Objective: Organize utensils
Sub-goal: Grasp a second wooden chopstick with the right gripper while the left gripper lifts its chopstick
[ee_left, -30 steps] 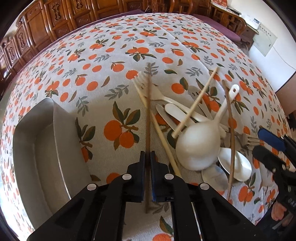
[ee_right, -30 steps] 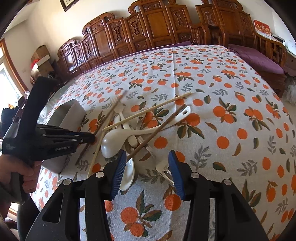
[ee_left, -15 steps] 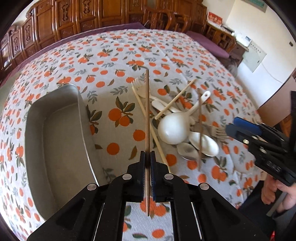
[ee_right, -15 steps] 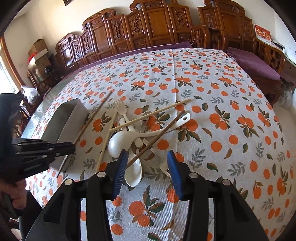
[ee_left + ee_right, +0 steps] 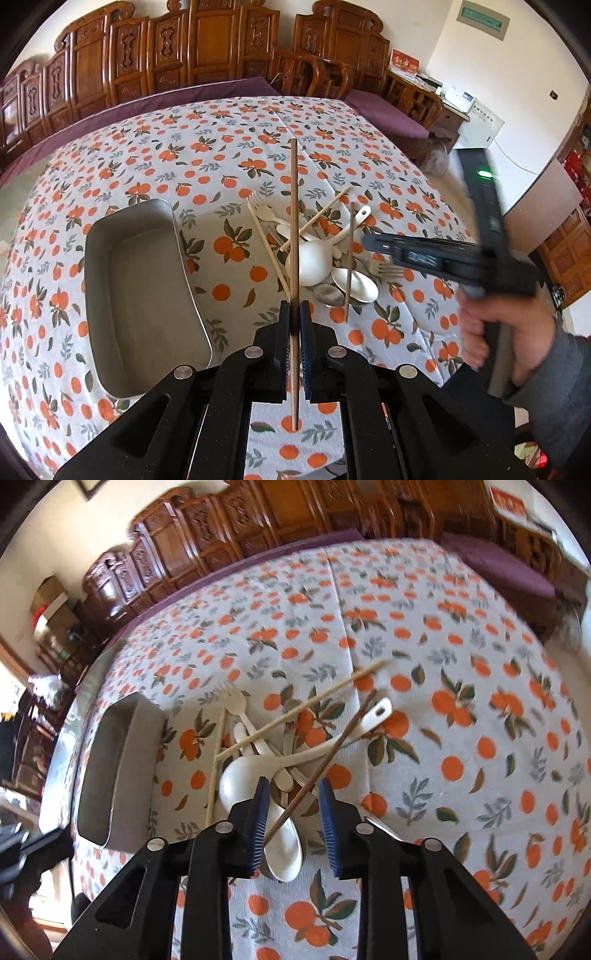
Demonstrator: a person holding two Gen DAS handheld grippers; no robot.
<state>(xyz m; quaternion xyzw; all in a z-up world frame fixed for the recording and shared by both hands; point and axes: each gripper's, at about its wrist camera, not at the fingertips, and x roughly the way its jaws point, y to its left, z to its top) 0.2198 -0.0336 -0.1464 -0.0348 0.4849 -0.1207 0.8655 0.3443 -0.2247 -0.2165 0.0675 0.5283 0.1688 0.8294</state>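
The left wrist camera looked steeply down along its jaws from well above the bench (image 5: 155,173), facing the carved wooden chairs (image 5: 207,48) at the far side; the right wrist camera sat nearer the cloth, tilted and blurred, facing the same chairs (image 5: 229,535); both views shared the metal tray (image 5: 140,295) (image 5: 110,775) and the utensil pile (image 5: 321,258) (image 5: 273,753).

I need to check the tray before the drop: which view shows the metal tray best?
The left wrist view: the metal tray lies in full there, its whole rim and bare floor visible, left of the dark chopstick that the left gripper holds. The right wrist view shows it only obliquely, near the edge, foreshortened.
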